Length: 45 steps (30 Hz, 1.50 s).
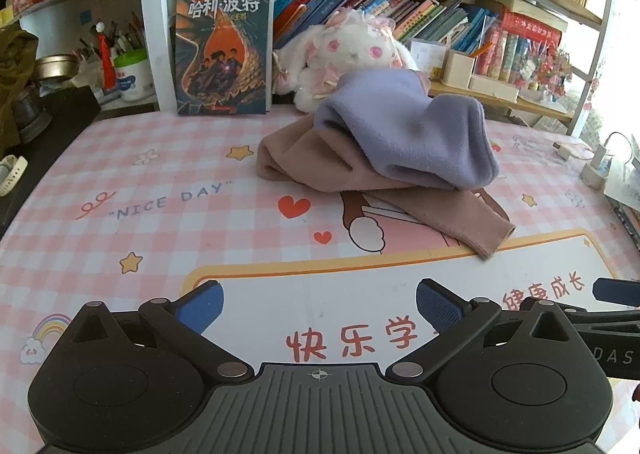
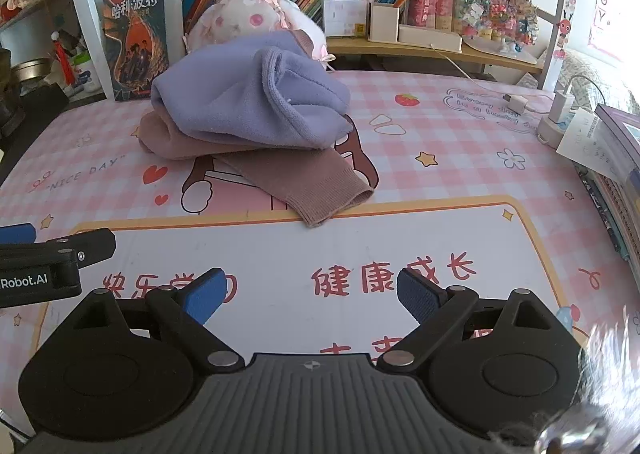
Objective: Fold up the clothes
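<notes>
A lilac fleece garment lies bunched on top of a brown-pink knit garment at the back of the pink checked desk mat. One brown sleeve stretches toward me, its cuff at the mat's orange border. The lilac garment and brown garment also show in the right wrist view. My left gripper is open and empty, well short of the pile. My right gripper is open and empty, just short of the cuff. Each gripper's side shows in the other's view.
A white plush rabbit sits behind the pile against the bookshelf. A book stands upright at the back left. A charger and cable and stacked books lie at the right edge. A pen cup and jars stand at the back left.
</notes>
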Available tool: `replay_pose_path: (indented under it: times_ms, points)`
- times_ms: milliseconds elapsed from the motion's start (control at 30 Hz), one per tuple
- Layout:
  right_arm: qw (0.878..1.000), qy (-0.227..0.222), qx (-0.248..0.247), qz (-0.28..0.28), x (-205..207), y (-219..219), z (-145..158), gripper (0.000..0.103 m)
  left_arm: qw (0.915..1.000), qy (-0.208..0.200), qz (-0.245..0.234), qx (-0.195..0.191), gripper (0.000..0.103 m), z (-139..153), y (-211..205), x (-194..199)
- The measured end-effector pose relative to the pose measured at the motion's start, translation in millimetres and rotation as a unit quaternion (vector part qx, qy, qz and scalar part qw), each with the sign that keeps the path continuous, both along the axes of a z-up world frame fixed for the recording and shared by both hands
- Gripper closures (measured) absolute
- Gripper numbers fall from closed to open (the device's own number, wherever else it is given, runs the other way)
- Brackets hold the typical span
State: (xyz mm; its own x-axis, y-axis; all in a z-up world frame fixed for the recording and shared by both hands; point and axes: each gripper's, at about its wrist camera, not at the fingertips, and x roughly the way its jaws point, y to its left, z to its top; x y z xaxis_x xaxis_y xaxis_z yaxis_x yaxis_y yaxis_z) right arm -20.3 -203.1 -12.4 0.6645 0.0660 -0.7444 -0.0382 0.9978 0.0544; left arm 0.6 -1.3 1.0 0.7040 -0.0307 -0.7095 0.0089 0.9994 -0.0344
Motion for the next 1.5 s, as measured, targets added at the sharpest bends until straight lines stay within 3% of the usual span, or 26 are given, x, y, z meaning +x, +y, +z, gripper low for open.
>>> replay_pose_path:
  times_ms: [1500]
  points:
    - [1.000,0.001,0.001,-0.003,0,-2,0,0.010,0.9999,0.012,-0.004,0.002,0.000,-4,4,-1]
